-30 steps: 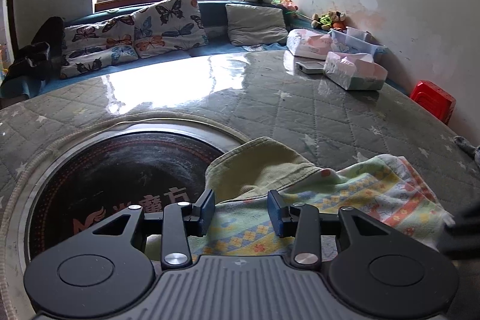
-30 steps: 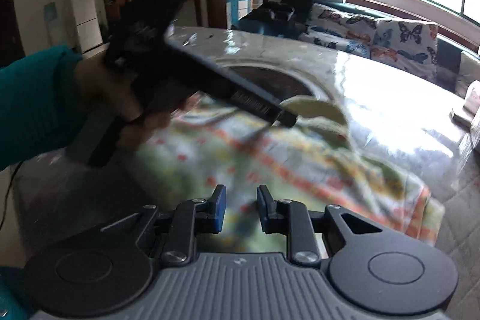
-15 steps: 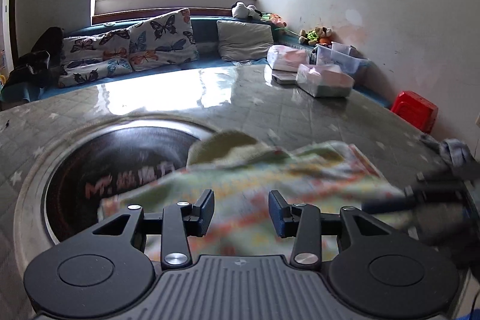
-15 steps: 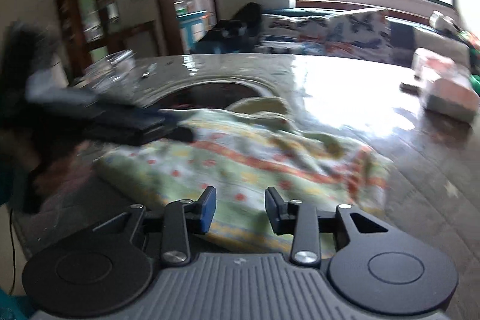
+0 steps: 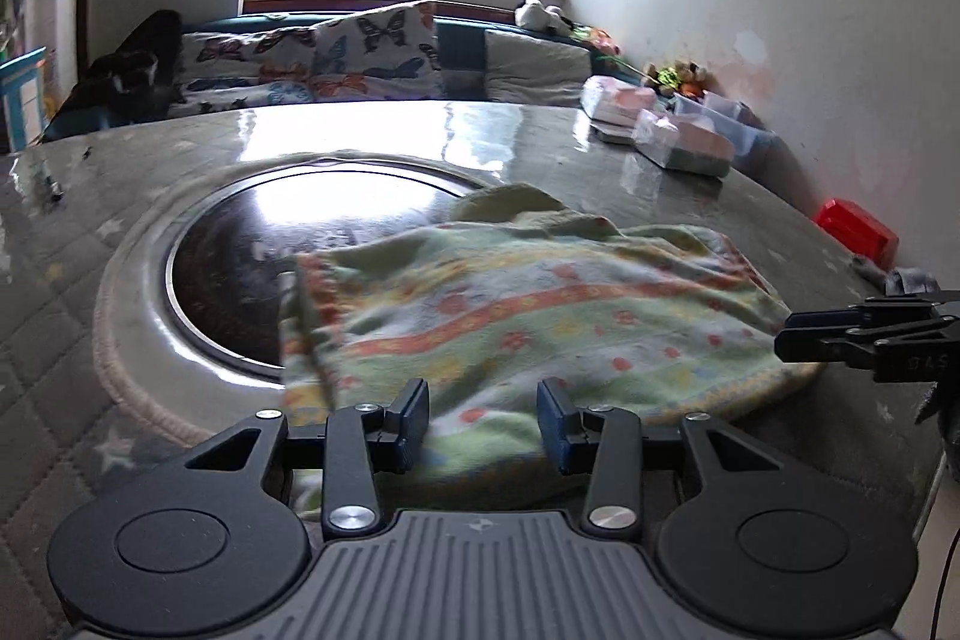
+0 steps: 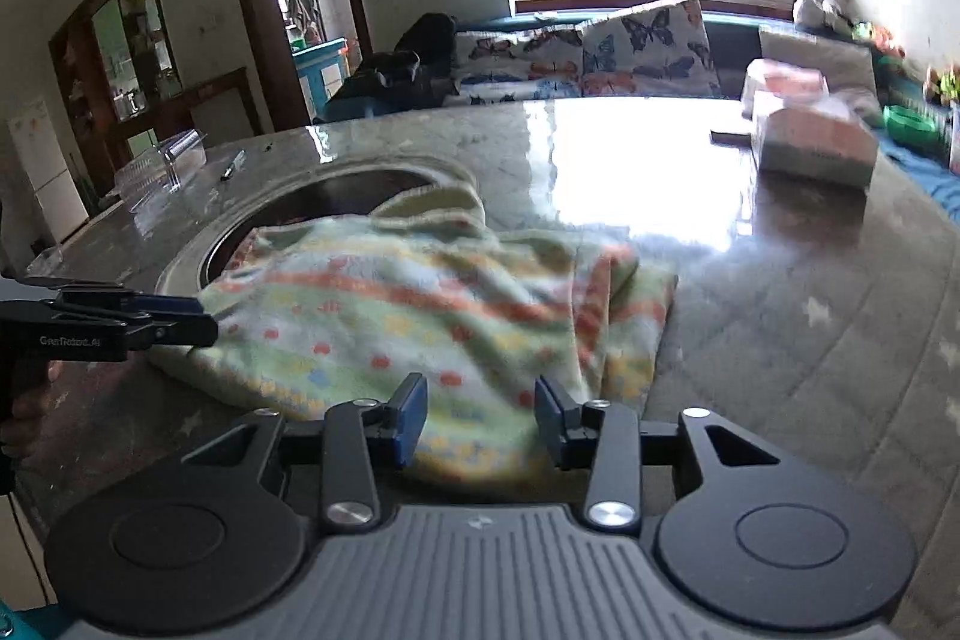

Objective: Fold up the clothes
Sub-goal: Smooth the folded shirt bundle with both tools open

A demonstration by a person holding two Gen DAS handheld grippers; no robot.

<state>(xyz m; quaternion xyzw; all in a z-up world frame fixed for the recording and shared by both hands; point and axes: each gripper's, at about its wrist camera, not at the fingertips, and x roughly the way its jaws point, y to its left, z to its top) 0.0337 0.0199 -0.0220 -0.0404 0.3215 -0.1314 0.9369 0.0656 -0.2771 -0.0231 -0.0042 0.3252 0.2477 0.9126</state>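
Cloth (image 5: 540, 316) edge over dark inset (image 5: 240, 274), open tabletop (image 6: 810, 340) beyond

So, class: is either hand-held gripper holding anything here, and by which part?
Nothing is held. Both the left hand-held gripper and the right hand-held gripper are open above the folded garment.

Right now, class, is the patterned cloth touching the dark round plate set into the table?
Touching. In the left wrist view the cloth drapes over the plate's right edge, covering part of it.
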